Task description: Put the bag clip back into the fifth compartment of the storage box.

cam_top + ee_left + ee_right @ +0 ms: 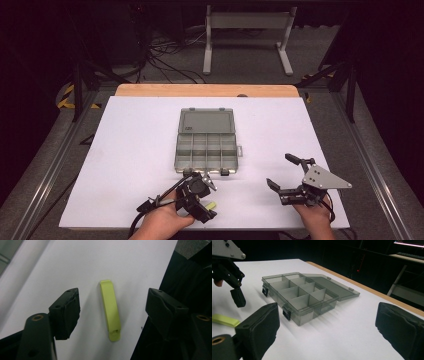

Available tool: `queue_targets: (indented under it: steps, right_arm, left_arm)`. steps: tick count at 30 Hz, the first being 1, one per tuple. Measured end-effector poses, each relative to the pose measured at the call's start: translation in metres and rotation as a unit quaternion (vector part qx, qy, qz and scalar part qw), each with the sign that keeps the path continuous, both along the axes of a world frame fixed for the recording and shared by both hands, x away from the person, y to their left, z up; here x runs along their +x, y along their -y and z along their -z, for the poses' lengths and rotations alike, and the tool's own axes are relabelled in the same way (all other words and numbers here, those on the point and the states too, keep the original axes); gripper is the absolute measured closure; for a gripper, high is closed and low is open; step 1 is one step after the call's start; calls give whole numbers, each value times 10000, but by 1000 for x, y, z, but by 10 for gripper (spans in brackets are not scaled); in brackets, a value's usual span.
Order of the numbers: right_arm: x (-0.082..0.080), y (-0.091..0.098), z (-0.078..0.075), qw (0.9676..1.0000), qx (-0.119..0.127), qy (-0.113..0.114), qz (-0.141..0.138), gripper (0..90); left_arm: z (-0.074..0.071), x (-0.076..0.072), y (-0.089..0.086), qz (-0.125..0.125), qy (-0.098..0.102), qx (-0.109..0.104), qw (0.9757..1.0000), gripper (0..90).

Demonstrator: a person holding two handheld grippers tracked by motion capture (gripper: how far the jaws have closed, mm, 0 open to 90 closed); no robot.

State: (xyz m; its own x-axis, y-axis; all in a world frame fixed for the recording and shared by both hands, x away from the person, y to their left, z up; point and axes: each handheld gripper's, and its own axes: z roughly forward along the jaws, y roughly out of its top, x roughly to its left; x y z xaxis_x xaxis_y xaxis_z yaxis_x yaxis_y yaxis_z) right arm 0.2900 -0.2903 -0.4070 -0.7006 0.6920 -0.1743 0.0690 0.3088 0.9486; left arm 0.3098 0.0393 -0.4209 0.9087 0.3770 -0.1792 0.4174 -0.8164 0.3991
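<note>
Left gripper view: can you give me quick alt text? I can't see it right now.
A slim yellow-green bar lies flat on the white table, lengthwise between the two black jaws of the left claw. The jaws stand open on either side of it and touch neither of its sides.

Slim lime-green plastic strip (110,311) lies flat on white table (62,267) near its front edge.

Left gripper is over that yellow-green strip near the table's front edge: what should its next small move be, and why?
Probably lower a little more and close. The left gripper has its jaws open on either side of the yellow-green strip, which lies flat on the white table, pads not touching it. The open compartment box looks like its likely destination.
</note>
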Motion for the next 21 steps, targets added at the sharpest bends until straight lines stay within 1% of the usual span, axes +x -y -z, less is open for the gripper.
queue_targets:
  steps: [6, 8, 11, 13, 14, 15, 16, 18, 21]
  right_arm:
    - [0, 0, 0, 10000, -12, 15, 9, 62]
    - [0, 0, 0, 10000, -9, 21, 8, 62]
    - [0, 0, 0, 10000, -16, 21, 5, 62]
    - [0, 1, 0, 10000, -14, 19, 10, 64]
    - [0, 1, 0, 10000, -7, 9, 10, 66]
    - [0, 1, 0, 10000, 16, 28, 1, 66]
    - [0, 2, 0, 10000, 37, 2, 8, 66]
    - [0, 2, -1, 10000, 66, 20, 5, 66]
    - [0, 3, -1, 9999, 100, -11, 10, 66]
  left_arm:
    - [3, -2, 1, -6, 69, 103, 9999, 326]
    - [4, -3, 2, -33, 22, 142, 9999, 344]
    - [5, -4, 2, -62, 37, 184, 9998, 379]
    - [5, -4, 2, -56, 23, 194, 9998, 435]
    - [5, -4, 3, -32, 23, 225, 9997, 435]
    - [6, -4, 3, -13, 24, 232, 9997, 484]
    - [6, -5, 4, -12, 8, 257, 9997, 508]
    - [7, -6, 5, -4, -5, 284, 9996, 563]
    - [8, -7, 7, -36, 33, 400, 9992, 656]
